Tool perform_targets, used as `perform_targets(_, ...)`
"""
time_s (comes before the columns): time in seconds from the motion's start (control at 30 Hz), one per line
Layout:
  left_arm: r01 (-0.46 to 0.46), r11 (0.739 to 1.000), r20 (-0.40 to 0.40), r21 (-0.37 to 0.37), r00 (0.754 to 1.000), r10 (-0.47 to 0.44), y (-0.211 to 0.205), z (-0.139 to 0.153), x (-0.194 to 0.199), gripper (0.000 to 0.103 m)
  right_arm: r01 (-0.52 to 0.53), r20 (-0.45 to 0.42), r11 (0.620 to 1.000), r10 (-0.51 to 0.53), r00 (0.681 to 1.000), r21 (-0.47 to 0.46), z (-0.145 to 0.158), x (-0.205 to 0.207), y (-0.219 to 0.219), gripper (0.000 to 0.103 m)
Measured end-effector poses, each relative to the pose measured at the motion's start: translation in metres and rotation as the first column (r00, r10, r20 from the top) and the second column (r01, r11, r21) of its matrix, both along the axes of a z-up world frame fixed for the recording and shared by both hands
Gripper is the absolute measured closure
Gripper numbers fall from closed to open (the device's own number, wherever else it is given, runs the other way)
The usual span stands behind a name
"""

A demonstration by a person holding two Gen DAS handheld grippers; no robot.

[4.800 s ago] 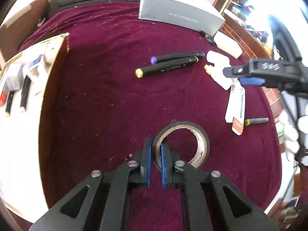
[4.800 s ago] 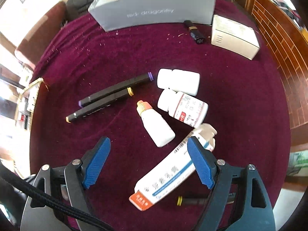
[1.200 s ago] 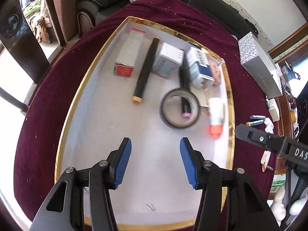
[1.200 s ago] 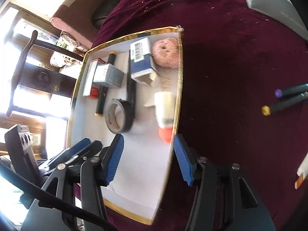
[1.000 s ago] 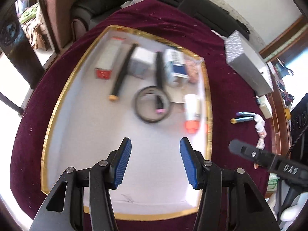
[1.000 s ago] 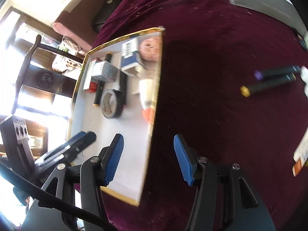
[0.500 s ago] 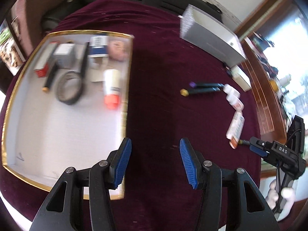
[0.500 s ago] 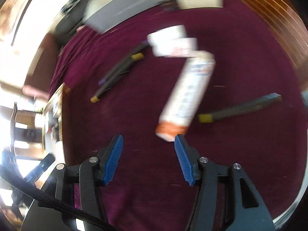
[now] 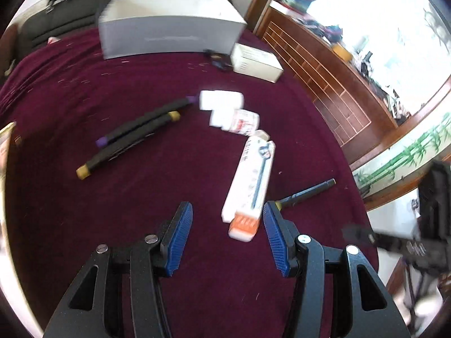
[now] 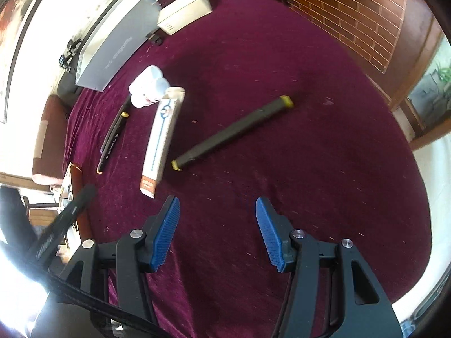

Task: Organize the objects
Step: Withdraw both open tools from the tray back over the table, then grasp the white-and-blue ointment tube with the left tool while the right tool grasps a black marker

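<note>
Both tongs gape, holding nothing. The left tongs (image 9: 227,232) hover above the white tube box (image 9: 248,183), mid-frame on the maroon tabletop (image 9: 70,217); the right tongs (image 10: 217,232) face the yellow-capped marker (image 10: 232,133). Each should straddle its object's narrow width before closing.

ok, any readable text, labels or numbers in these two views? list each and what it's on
None can be read.
Grey box: print on its side, too blurred.
Long white carton: blue print, too blurred.
White bottle: red label, too small.
Black markers: white print, too small.
</note>
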State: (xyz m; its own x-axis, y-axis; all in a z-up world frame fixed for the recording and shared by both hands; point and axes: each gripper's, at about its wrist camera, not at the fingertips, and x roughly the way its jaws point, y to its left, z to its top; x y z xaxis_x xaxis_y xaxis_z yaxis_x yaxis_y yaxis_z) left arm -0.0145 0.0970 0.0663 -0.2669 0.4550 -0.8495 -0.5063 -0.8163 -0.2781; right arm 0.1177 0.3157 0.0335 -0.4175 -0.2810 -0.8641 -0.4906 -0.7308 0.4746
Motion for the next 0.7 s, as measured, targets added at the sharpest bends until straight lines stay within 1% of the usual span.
perform_targets(0.07,0.016,1.000,-0.005,-0.007,1.000,-0.016,0.023,-0.008,-0.007,0.057,0.015,0.006,1.000,-0.015,1.000,-0.004,-0.003,0.008,0.008,0.048)
perform_targets(0.1,0.020,1.000,-0.011,-0.017,1.000,-0.020,0.029,-0.011,-0.008,0.057,0.026,0.010,1.000,-0.026,1.000,-0.008,-0.005,0.014,0.012,0.048)
perform_targets(0.27,0.047,0.993,-0.080,-0.105,0.995,-0.056,0.063,-0.025,-0.015,0.057,0.062,0.022,0.998,-0.061,0.998,-0.014,-0.010,0.034,0.029,0.048)
perform_targets(0.33,0.067,0.991,-0.082,-0.120,0.994,-0.077,0.073,-0.032,-0.016,0.057,0.070,0.022,0.997,-0.070,0.997,-0.010,-0.009,0.038,0.034,0.048)
perform_targets(0.43,0.093,0.980,-0.095,-0.177,0.989,-0.111,0.088,-0.043,-0.013,0.057,0.078,0.017,0.997,-0.078,0.997,-0.003,-0.006,0.040,0.040,0.048)
perform_targets(0.53,0.113,0.964,-0.089,-0.241,0.986,-0.138,0.099,-0.056,-0.009,0.057,0.075,0.016,0.997,-0.075,0.997,0.001,-0.004,0.038,0.041,0.047)
perform_targets(0.57,0.119,0.961,-0.119,-0.249,0.981,-0.152,0.100,-0.055,-0.005,0.058,0.071,0.016,0.997,-0.071,0.997,0.002,-0.004,0.036,0.040,0.047)
perform_targets(0.6,0.130,0.958,-0.115,-0.255,0.980,-0.164,0.100,-0.056,-0.003,0.059,0.066,0.016,0.998,-0.066,0.998,0.004,-0.004,0.034,0.040,0.047)
perform_targets(0.63,0.133,0.959,-0.120,-0.250,0.979,-0.167,0.097,-0.054,-0.001,0.075,0.060,0.017,0.998,-0.061,0.998,0.006,-0.004,0.032,0.038,0.048)
perform_targets(0.67,0.132,0.962,-0.113,-0.241,0.980,-0.163,0.094,-0.053,-0.001,0.077,0.051,0.016,0.999,-0.051,0.999,0.008,-0.003,0.029,0.036,0.048)
perform_targets(0.7,0.128,0.968,-0.091,-0.216,0.984,-0.151,0.089,-0.052,-0.003,0.077,0.044,0.017,0.999,-0.044,0.999,0.010,-0.003,0.026,0.035,0.047)
